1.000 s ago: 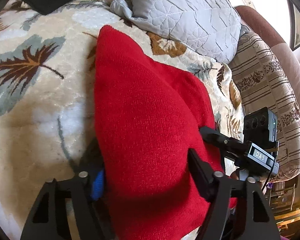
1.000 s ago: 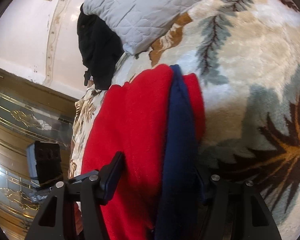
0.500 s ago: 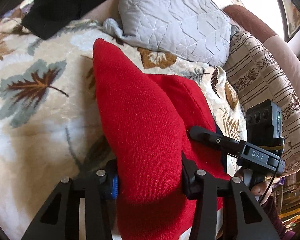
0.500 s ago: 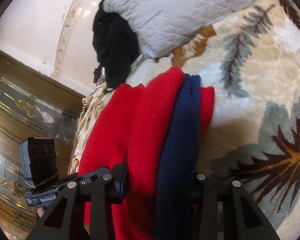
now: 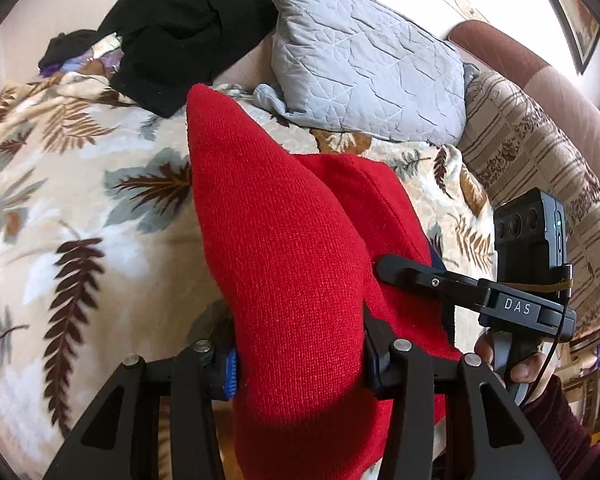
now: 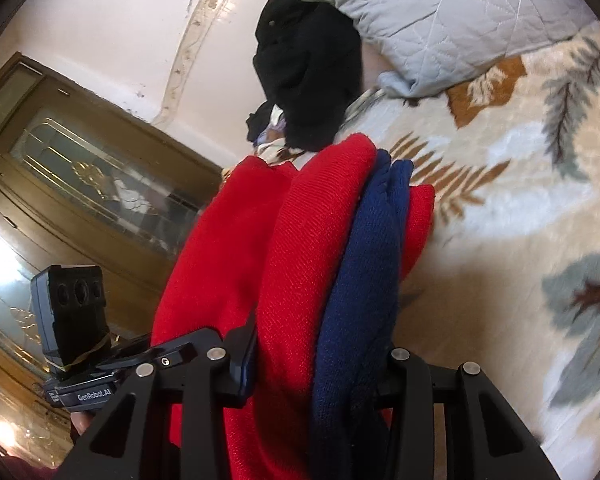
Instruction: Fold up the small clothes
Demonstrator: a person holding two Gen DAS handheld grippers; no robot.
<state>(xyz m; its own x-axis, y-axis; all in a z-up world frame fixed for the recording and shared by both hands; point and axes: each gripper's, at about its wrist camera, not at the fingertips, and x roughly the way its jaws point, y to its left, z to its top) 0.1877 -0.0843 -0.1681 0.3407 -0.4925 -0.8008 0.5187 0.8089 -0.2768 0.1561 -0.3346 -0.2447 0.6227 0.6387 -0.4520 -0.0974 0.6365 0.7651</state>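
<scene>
Left gripper [image 5: 298,364] and right gripper [image 6: 320,364] both clamp the red knit garment [image 5: 284,264]; carry the fold evenly toward twelve o'clock over the leaf-print blanket [image 5: 60,208], edges aligned.

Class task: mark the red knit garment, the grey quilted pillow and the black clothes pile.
red knit garment [image 5: 284,248], left wrist view, raised fold.
grey quilted pillow [image 5: 364,68], left wrist view, centre panel.
black clothes pile [image 6: 308,68], right wrist view, middle.

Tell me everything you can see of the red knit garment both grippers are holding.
The red knit garment is a soft, fine-ribbed piece with a navy blue band sandwiched between its red layers. It is bunched into thick folds and lifted above the leaf-patterned blanket. The left gripper and the right gripper are each shut on a bundle of it. Its far end points towards the grey quilted pillow.
</scene>
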